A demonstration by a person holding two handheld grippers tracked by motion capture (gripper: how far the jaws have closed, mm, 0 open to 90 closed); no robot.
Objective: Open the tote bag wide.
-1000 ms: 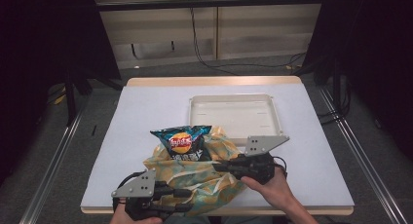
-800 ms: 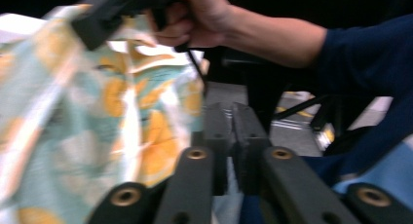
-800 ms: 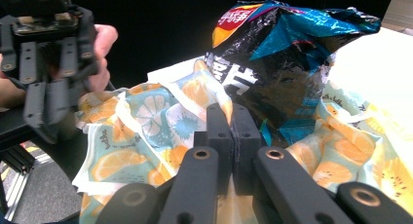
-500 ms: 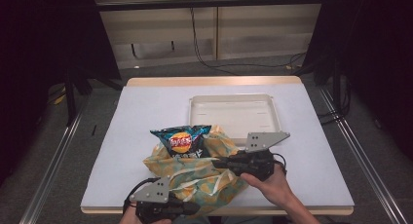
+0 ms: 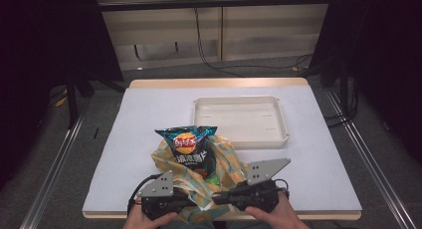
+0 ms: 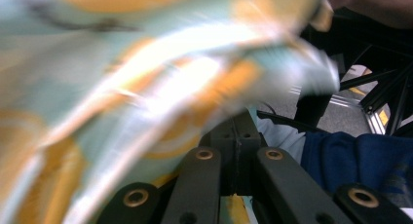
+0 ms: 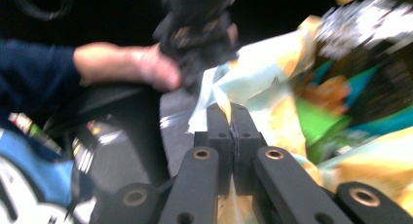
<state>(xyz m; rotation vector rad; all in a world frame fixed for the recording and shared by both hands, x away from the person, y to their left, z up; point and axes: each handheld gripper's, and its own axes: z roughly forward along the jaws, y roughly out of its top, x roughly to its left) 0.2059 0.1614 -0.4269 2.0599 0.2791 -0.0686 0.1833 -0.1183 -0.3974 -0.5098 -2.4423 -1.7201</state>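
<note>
Jaws of both grippers clamped shut on a patterned bag [image 5: 199, 176], left gripper [image 5: 185, 203] and right gripper [image 5: 220, 199] pinching its near edge, chip packet [image 5: 185, 142] inside.

- Patterned bag [image 5: 219, 162]: soft, crumpled carrier in pale mint with orange and white bands; sits at the near edge of the desk, mouth open upward, its near rim pinched at two points.
- Crisp packet [image 5: 186, 144]: dark blue foil with an orange emblem; stands upright, tilted slightly, half inside the bag's mouth.
</note>
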